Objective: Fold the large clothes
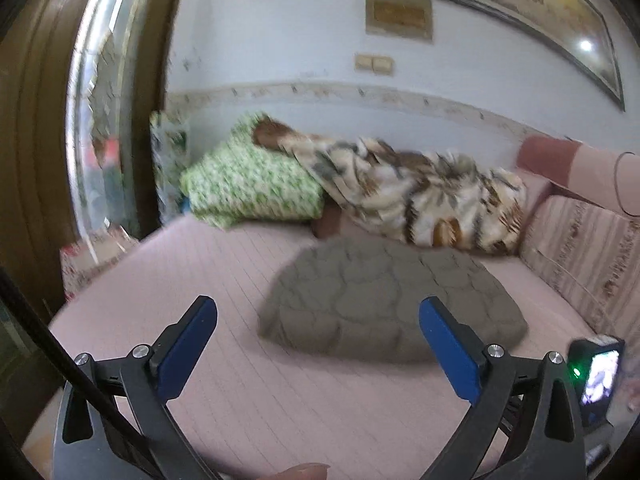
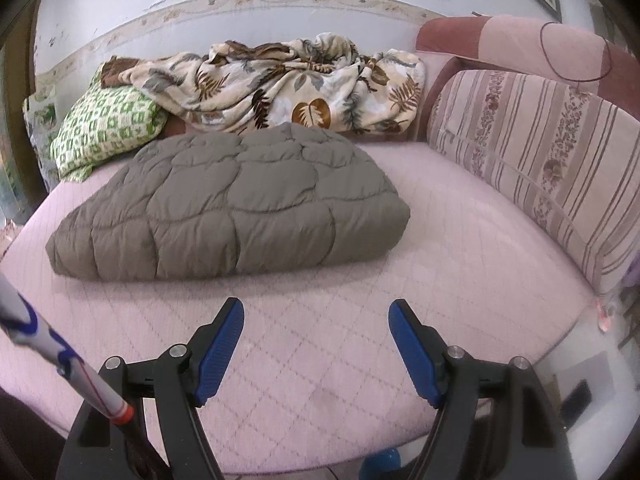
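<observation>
While both grippers' fingers gape empty, folded grey quilted coat (image 2: 228, 204) sharp right view; window (image 1: 100, 120) left only.

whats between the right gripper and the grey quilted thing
Only bare pink mattress, seen in the right wrist view: the open right gripper sits short of the folded grey quilted garment.
</observation>
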`<control>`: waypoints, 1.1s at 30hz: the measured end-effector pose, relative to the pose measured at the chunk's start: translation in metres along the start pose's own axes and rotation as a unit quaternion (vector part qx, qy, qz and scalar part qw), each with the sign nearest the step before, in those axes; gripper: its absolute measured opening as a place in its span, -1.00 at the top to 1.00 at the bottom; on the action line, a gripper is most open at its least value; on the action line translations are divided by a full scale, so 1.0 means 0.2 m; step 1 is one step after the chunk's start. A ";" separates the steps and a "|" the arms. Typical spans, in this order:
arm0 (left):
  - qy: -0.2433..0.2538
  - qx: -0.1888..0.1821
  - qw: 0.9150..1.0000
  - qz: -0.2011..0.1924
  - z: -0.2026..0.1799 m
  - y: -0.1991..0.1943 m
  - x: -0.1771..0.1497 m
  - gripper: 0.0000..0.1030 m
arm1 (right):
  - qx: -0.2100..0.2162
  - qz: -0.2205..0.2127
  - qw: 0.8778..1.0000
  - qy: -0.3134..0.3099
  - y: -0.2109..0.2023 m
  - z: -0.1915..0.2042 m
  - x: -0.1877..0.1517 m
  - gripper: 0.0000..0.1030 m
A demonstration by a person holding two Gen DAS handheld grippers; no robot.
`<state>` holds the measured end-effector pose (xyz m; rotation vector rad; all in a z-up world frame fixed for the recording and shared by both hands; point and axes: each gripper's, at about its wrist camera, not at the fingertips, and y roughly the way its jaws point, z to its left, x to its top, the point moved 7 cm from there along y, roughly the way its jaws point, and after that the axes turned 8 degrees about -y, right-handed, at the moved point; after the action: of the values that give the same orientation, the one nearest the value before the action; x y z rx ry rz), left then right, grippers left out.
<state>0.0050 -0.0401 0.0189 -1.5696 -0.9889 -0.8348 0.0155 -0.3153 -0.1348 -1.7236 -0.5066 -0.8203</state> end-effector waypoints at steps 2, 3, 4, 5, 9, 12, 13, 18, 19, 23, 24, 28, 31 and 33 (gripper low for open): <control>0.002 -0.011 0.999 0.033 -0.02 0.03 -0.06 -0.96 | 0.002 0.003 1.000 -0.004 -0.01 0.02 -0.01 -0.54; 0.008 -0.016 0.999 0.052 -0.04 0.06 -0.10 -0.96 | 0.003 0.005 1.000 -0.006 -0.02 0.02 -0.02 -0.54; 0.012 -0.020 0.998 0.063 -0.05 0.07 -0.12 -0.96 | 0.003 0.005 1.000 -0.008 -0.02 0.03 -0.02 -0.54; 0.016 -0.025 0.997 0.075 -0.06 0.08 -0.15 -0.96 | 0.003 0.005 1.000 -0.010 -0.03 0.03 -0.02 -0.54; 0.027 -0.013 0.996 0.090 -0.07 0.12 -0.23 -0.96 | 0.001 0.000 1.000 -0.014 -0.06 0.05 -0.02 -0.57; 0.037 0.009 0.995 0.097 -0.06 0.16 -0.29 -0.96 | -0.004 0.000 1.000 -0.016 -0.06 0.05 -0.02 -0.59; 0.041 0.016 0.994 0.102 -0.05 0.18 -0.31 -0.96 | -0.006 0.002 1.000 -0.017 -0.06 0.05 -0.02 -0.59; 0.047 0.029 0.988 0.144 -0.02 0.26 -0.44 -0.96 | -0.006 0.014 1.000 -0.020 -0.02 0.06 -0.04 -0.59; 0.047 0.032 0.987 0.149 -0.01 0.27 -0.46 -0.96 | -0.006 0.017 1.000 -0.020 -0.01 0.07 -0.04 -0.59; 0.043 0.044 0.983 0.172 0.02 0.33 -0.53 -0.96 | -0.004 0.028 0.999 -0.023 0.02 0.08 -0.06 -0.59; 0.041 0.046 0.982 0.177 0.02 0.34 -0.54 -0.96 | -0.004 0.030 0.999 -0.025 0.03 0.08 -0.06 -0.59; 0.043 0.059 0.979 0.191 0.03 0.38 -0.57 -0.96 | -0.008 0.029 0.999 -0.035 0.03 0.10 -0.07 -0.59; 0.045 0.062 0.977 0.199 0.02 0.40 -0.60 -0.96 | -0.016 0.027 0.999 -0.043 0.02 0.09 -0.07 -0.60; 0.044 0.058 0.975 0.208 0.01 0.41 -0.62 -0.96 | -0.021 0.025 0.998 -0.045 0.02 0.09 -0.07 -0.61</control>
<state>0.0286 -0.0689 -0.1252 -1.5507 -0.6012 -0.5386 0.0132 -0.2981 -0.1509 -1.8102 -0.5082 -0.7248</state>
